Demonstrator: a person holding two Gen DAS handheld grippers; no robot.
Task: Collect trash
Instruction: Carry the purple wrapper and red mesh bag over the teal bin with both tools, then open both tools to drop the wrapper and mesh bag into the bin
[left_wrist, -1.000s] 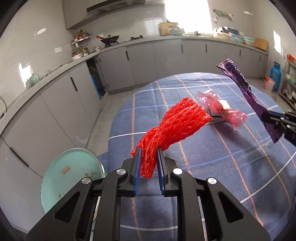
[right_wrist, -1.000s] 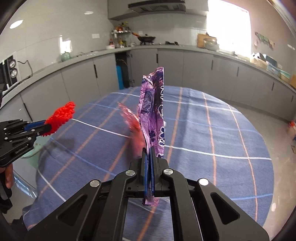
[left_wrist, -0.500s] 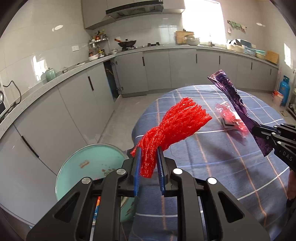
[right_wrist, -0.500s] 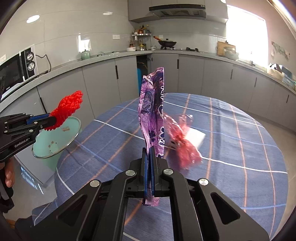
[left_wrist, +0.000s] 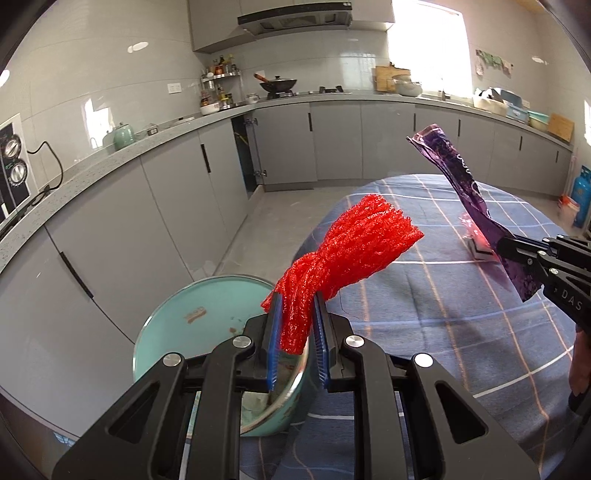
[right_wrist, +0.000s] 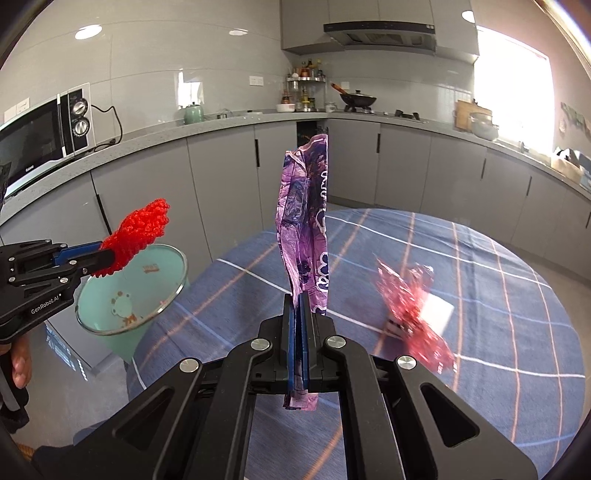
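Pinching a bunched red mesh net (left_wrist: 343, 258), the left gripper (left_wrist: 297, 325) has its blue pads pressed into the lower end so the rest fans up and to the right. It sits right above the rim of a teal trash bin (left_wrist: 166, 332), which has a few scraps stuck to its inside and stands on the floor against the table edge. Over on the other side, the right gripper (right_wrist: 300, 325) has its pads squeezed flat on a crumpled purple wrapper (right_wrist: 306, 229); that one sticks almost straight up, with a short tail poking out below the pads. Both pieces are held up in the air, off the table. Farther out on the blue plaid tablecloth (right_wrist: 498, 369) there's a pink-red crinkly wrapper (right_wrist: 410, 314) lying with a small white card (right_wrist: 436, 310), kinda blurry. Behind all that run the grey kitchen cabinets (left_wrist: 332, 140), with a microwave (right_wrist: 40, 129) on the counter.
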